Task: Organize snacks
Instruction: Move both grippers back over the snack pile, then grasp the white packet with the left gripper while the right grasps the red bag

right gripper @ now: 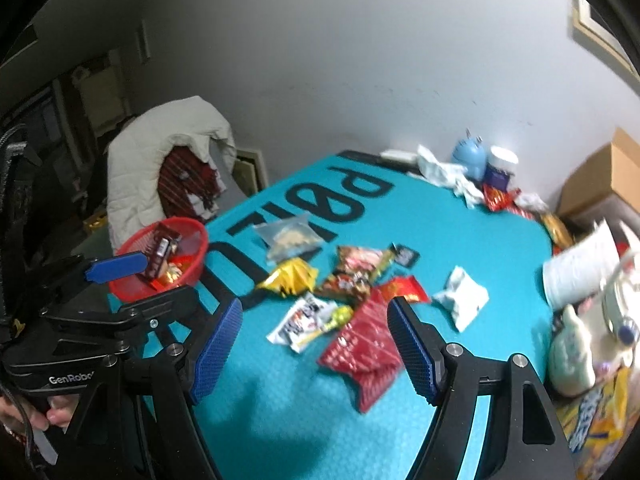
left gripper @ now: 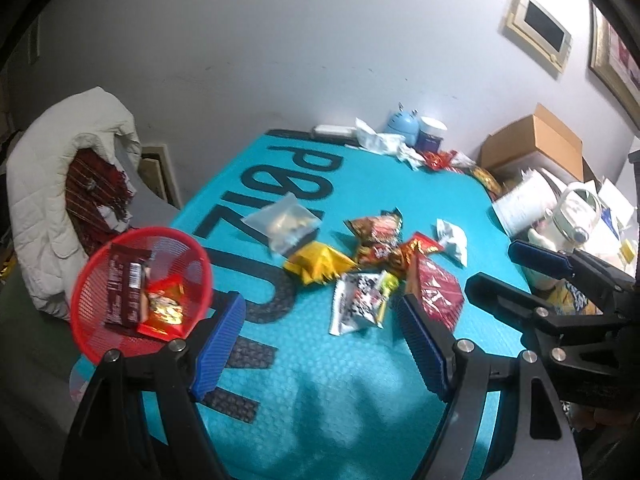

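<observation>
From the left wrist view, the left gripper (left gripper: 320, 344) is seen with its blue pads wide apart and nothing held, raised over the teal mat (left gripper: 320, 392). The red basket (left gripper: 86, 300) sits at the mat's left edge, touching the left pad, and already holds a brown bar (left gripper: 125, 288) and a red-gold packet (left gripper: 164, 308). The loose snacks lie in a pile mid-mat; the white-black packet (left gripper: 358, 306) is nearest. It would best be approached straight down and pinched across its narrow width (thin foil is likely to slip).

From the right wrist view, the right gripper (right gripper: 314, 350) is likewise spread and empty, above the red ribbed packet (right gripper: 366, 354). That packet overlaps its neighbours, so it should be lifted clear before being carried to the basket.
</observation>
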Available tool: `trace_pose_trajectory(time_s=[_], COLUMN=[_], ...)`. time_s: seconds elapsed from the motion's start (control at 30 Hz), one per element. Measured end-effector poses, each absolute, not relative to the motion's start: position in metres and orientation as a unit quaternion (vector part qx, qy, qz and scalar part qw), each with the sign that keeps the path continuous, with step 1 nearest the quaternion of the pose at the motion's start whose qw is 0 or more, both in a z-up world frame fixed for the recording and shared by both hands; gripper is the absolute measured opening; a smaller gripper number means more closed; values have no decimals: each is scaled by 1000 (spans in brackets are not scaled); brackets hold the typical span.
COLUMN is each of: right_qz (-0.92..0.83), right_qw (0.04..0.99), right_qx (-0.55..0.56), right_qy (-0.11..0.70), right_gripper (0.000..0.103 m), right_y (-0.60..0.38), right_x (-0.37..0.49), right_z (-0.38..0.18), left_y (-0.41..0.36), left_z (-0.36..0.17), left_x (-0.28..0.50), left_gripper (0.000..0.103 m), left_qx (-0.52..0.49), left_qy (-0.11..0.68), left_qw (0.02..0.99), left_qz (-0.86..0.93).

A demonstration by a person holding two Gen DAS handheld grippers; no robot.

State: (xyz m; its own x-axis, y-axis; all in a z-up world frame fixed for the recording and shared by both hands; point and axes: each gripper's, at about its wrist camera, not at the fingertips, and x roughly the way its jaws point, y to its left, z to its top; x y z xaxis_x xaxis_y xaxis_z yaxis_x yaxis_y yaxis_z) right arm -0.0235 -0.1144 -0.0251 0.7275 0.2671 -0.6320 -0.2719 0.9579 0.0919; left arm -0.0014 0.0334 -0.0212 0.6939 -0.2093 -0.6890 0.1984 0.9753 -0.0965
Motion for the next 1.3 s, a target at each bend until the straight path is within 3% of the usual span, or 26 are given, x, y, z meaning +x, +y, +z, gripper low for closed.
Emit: trace_pose_trajectory(time_s=[0.7,0.9,1.0,1.3], right_qz=[117,108,100,99], right_qw=[904,899,900,888], right_qx=[41,47,46,46], right_qy=[410,422,421,447], right_gripper=[76,82,90,90], right_y=[-140,-142,-142,-147], right_x=[0,19,31,47], right_z=[-84,-92,-97,-118], left_y=[13,15,20,18], left_z=[-77,-87,-90,-99], left_x=[27,44,51,67], left_gripper=[78,78,78,78], left_qx=[-22,-16,-15,-42], left_qy=[426,435,437,447], left_qw=[895,892,892,881], left_qz=[-131,-123,-116,-148])
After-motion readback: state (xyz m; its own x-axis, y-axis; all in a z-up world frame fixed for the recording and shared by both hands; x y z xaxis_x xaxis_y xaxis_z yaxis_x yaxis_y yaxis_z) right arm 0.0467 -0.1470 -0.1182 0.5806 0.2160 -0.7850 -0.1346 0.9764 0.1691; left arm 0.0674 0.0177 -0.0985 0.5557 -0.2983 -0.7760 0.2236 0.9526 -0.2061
